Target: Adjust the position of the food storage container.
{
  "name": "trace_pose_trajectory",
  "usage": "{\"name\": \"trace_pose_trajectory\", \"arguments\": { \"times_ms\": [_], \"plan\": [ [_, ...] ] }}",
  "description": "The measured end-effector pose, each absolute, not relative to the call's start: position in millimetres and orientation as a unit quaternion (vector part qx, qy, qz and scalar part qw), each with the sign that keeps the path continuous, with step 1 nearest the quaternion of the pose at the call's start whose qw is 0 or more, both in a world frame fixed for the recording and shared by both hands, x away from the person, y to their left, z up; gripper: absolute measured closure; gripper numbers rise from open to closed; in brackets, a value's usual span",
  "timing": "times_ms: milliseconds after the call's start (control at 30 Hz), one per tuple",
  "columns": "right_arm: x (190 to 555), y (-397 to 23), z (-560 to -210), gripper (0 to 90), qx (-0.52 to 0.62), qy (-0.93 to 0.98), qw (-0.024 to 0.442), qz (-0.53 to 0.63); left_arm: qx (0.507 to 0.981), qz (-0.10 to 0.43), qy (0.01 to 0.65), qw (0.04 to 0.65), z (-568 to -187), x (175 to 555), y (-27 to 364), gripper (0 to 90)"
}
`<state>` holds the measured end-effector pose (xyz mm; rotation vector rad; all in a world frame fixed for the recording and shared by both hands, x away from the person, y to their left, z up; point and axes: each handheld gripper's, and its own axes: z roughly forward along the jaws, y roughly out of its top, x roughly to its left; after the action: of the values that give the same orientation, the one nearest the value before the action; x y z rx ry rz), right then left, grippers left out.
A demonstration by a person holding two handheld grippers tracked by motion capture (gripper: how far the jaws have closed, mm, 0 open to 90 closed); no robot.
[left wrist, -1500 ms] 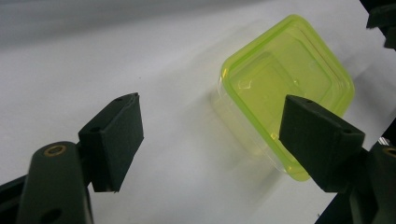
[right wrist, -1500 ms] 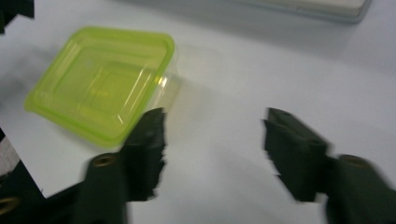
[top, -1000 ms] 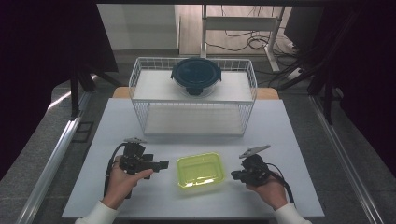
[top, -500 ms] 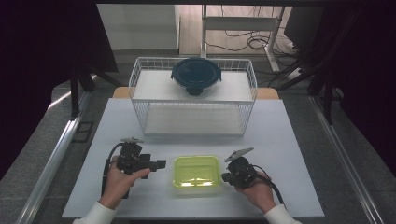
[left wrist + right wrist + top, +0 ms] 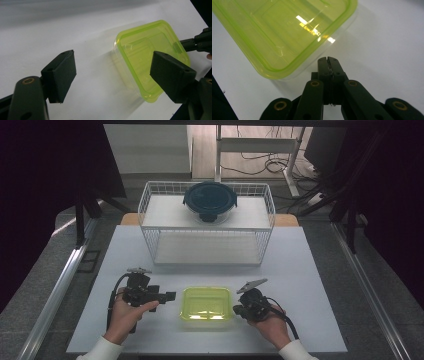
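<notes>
The green tub (image 5: 206, 303) sits low centre of the high view on the table (image 5: 310, 270). The left gripper (image 5: 169, 296) is spread wide beside it, likely to brace, while the right gripper (image 5: 238, 309), jaws pressed together, noses its edge — probably nudging.

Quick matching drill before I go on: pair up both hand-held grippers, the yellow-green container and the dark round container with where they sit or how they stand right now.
Things:
1. left hand-held gripper
2. right hand-held gripper
3. yellow-green container
4. dark round container

States or places:
A. on the upper level of the white wire rack
B. jaws wide open
C. jaws shut, tips beside the container's rim
D. on the white table, between the two grippers

Pairs: 1-B, 2-C, 3-D, 4-A
</notes>
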<state>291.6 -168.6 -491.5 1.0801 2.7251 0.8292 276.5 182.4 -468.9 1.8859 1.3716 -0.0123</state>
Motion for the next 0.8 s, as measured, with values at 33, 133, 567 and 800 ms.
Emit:
{"name": "trace_pose_trajectory", "arguments": {
  "times_ms": [33, 133, 567, 800],
  "plan": [
    [292, -169, -492, 88.5, 0.354, 0.894, 0.048, 0.272, 0.743, -0.005, 0.541, 0.394, -469, 277, 182, 20.8],
    [294, -178, -488, 88.4, 0.367, 0.884, 0.056, 0.284, 0.744, -0.006, 0.539, 0.395, -469, 277, 183, 20.8],
    [300, -223, -463, 57.5, 0.419, 0.822, 0.059, 0.382, 0.755, 0.006, 0.527, 0.391, -466, 275, 180, 21.0],
    [302, -224, -462, 26.5, 0.439, 0.798, 0.040, 0.411, 0.754, 0.007, 0.526, 0.393, -465, 273, 180, 21.0]
  ]
}}
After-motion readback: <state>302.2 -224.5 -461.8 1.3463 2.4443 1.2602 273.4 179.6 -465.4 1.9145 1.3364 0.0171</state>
